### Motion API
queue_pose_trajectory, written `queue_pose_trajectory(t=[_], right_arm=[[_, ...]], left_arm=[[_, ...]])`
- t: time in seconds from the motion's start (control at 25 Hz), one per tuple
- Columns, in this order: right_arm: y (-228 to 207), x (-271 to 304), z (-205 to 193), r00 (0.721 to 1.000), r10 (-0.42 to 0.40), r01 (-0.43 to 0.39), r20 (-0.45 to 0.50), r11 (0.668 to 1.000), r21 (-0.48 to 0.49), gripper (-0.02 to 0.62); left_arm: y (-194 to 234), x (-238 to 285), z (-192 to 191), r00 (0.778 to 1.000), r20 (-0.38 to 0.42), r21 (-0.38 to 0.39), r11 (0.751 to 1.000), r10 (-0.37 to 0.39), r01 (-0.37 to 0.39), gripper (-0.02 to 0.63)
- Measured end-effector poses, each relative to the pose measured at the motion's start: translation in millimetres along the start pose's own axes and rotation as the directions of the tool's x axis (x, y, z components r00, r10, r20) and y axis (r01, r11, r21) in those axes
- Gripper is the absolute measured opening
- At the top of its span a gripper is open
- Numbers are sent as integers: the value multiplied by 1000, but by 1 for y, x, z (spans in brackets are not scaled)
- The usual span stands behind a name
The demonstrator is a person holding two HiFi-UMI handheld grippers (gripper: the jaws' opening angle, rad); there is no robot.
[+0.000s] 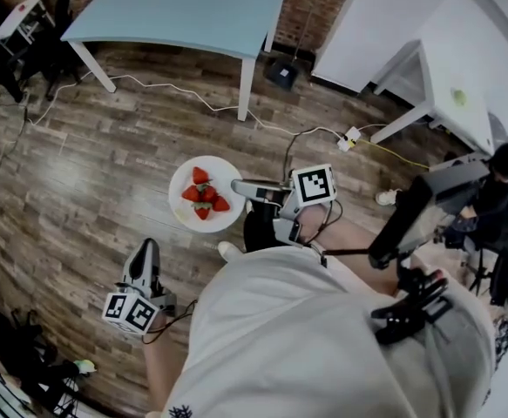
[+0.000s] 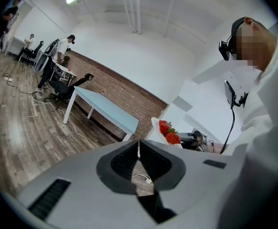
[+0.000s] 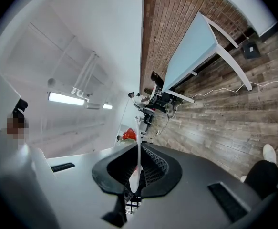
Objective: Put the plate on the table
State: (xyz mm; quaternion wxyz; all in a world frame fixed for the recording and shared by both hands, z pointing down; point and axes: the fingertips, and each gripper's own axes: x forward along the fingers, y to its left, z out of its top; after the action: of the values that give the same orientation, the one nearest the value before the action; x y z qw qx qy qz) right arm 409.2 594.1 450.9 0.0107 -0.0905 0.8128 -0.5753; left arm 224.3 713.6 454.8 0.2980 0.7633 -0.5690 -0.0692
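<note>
Head view: a person's right hand-held gripper (image 1: 240, 185) is clamped on the right rim of a white plate (image 1: 223, 173), which hangs in the air over the wooden floor (image 1: 105, 146) at centre frame, with a small heap of strawberries (image 1: 205, 193) on it. The pale blue counter (image 1: 184, 7) stands well apart, across the top of the frame. The left hand-held gripper (image 1: 145, 251), at lower left, has its jaws together with nothing between them and is clear of the plate.

The right gripper view shows the rim edge-on between the pads, so the whole load hangs from one thin bite at one side. The plate has yet to be set down.

The likely hazards:
- The loose fruit could roll off onto the floor if the plate dips on its unsupported left side.
- The smooth rim could slip or pivot in the pads under a jolt.
- A white cable (image 1: 175, 85) trails across the floor in front of the counter and could catch a foot.
- The plate's far edge could knock the counter's rim if it comes in too low.
</note>
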Motion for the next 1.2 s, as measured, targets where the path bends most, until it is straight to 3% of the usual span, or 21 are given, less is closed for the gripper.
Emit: queue_pose_trajectory(t=[0.2, 0.4, 0.6, 0.88, 1.2], right_arm=[[-1, -1, -10, 1000, -23, 23, -8, 999, 42, 20], [-13, 28, 4, 997, -14, 16, -77, 1000, 27, 20], [-25, 79, 31, 991, 15, -13, -134, 1000, 20, 20], [-39, 171, 89, 985, 57, -56, -165, 998, 9, 20], [-75, 245, 203, 989, 68, -67, -133, 998, 9, 20]], left_arm=[[4, -3, -6, 1000, 8, -20, 1000, -3, 4, 15], [39, -14, 17, 990, 78, 16, 993, 116, -117, 15], [72, -12, 41, 979, 102, 37, 983, 174, -179, 15], [140, 19, 74, 969, 66, 33, 970, 240, -242, 8], [201, 126, 178, 978, 76, 94, 976, 192, -199, 2]])
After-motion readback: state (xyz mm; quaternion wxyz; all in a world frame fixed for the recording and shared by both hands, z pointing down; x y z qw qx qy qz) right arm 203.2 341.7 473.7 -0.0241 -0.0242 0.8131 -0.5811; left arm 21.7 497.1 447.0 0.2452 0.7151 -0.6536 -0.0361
